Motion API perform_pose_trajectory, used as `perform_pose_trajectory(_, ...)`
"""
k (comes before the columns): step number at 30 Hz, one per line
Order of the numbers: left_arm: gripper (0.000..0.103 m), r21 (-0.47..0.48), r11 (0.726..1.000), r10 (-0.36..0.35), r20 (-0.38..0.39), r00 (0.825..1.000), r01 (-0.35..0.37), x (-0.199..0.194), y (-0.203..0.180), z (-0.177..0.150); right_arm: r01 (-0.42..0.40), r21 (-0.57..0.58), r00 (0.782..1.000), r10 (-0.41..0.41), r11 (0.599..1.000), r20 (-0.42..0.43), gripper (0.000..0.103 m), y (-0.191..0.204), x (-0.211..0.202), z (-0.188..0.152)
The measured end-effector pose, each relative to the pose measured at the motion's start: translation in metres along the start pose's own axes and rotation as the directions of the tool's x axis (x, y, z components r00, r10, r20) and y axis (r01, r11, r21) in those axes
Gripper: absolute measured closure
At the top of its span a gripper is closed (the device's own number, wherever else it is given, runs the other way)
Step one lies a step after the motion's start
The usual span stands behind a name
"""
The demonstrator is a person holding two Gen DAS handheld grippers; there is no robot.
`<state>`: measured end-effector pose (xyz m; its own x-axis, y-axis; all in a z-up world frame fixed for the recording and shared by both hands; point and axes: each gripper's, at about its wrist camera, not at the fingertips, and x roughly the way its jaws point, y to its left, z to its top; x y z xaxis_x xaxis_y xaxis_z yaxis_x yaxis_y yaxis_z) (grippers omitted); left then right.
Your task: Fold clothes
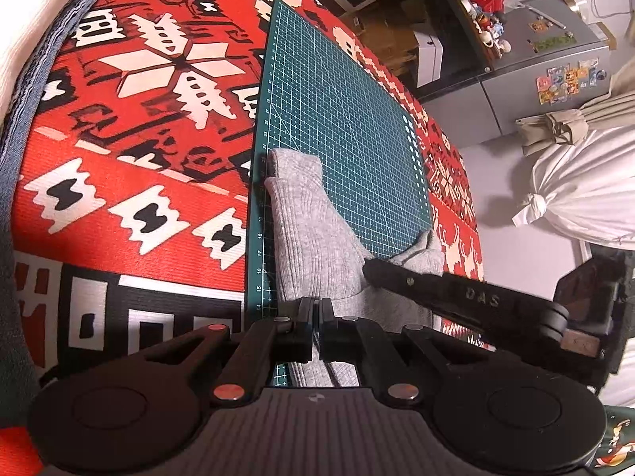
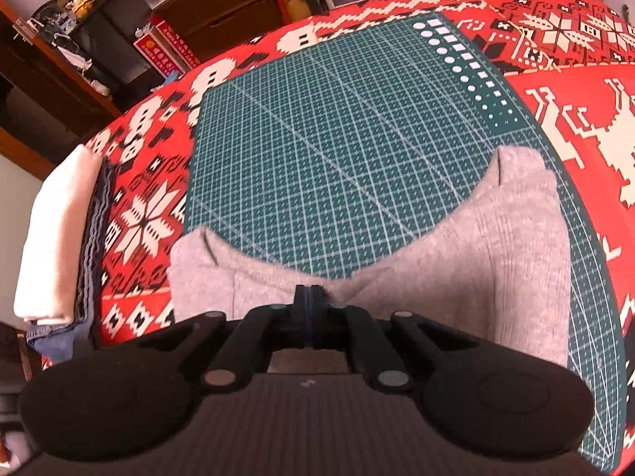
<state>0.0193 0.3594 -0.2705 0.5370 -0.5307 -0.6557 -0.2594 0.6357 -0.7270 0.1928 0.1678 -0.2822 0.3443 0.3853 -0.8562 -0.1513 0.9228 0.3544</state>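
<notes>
Left wrist view shows the left gripper with its fingers pressed together on an edge of the grey knitted garment, which lies on the green cutting mat. This mat rests on a table covered with a red patterned cloth. From the right side of the same view the right gripper reaches in, its tip touching the grey fabric near the far corner. In the right wrist view the right gripper also has its fingers closed, and a fold of the grey knitted garment is pinched between them. The garment makes a curved shape here: one corner stands up at the left, another at the right, and the middle is pulled toward the camera, so the mat is visible between the two corners. At the left edge of the table there is a stack of folded clothes, white on one side and dark blue denim on the other, which I judge to be work already finished. For the grey piece, I think the folding is in progress and not finished: both grippers hold it, the edges are not yet aligned, and the fabric is partly lifted. What remains, as far as I can judge, is to lay the held edge flat, make the last fold and put the piece with the stack
</notes>
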Motion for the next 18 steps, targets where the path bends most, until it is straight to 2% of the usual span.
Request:
perform_pose_trajectory(3,0.100,-0.016,1.000,-0.010,-0.006,1.000,0.010,0.000,0.003,0.001,-0.012,0.014,1.000,0.012,1.000,0.019,0.100,0.002,-0.005,0.003)
perform_pose_trajectory(5,0.100,-0.022,1.000,-0.014,-0.007,1.000,0.014,0.000,0.004,0.001,-0.062,0.005,0.998,0.062,0.998,0.020,0.100,0.007,-0.013,0.003)
perform_pose_trajectory(10,0.100,-0.032,0.999,-0.022,-0.011,1.000,0.022,0.000,0.007,0.003,-0.121,-0.053,0.993,0.120,0.991,-0.019,0.100,0.031,-0.012,0.000)
perform_pose_trajectory(14,0.100,-0.043,0.999,-0.029,-0.013,0.999,0.028,0.000,0.009,0.002,-0.076,-0.092,0.996,0.072,0.993,-0.050,0.100,0.043,0.004,-0.006)
perform_pose_trajectory(15,0.100,-0.042,0.999,-0.029,-0.013,1.000,0.028,0.000,0.009,0.002,-0.061,-0.100,0.997,0.057,0.993,-0.049,0.103,0.043,0.007,-0.007)
perform_pose_trajectory(18,0.099,-0.045,0.999,-0.029,-0.012,0.999,0.029,0.000,0.010,0.001,-0.036,-0.122,0.999,0.033,0.992,-0.027,0.103,0.043,0.009,-0.009)
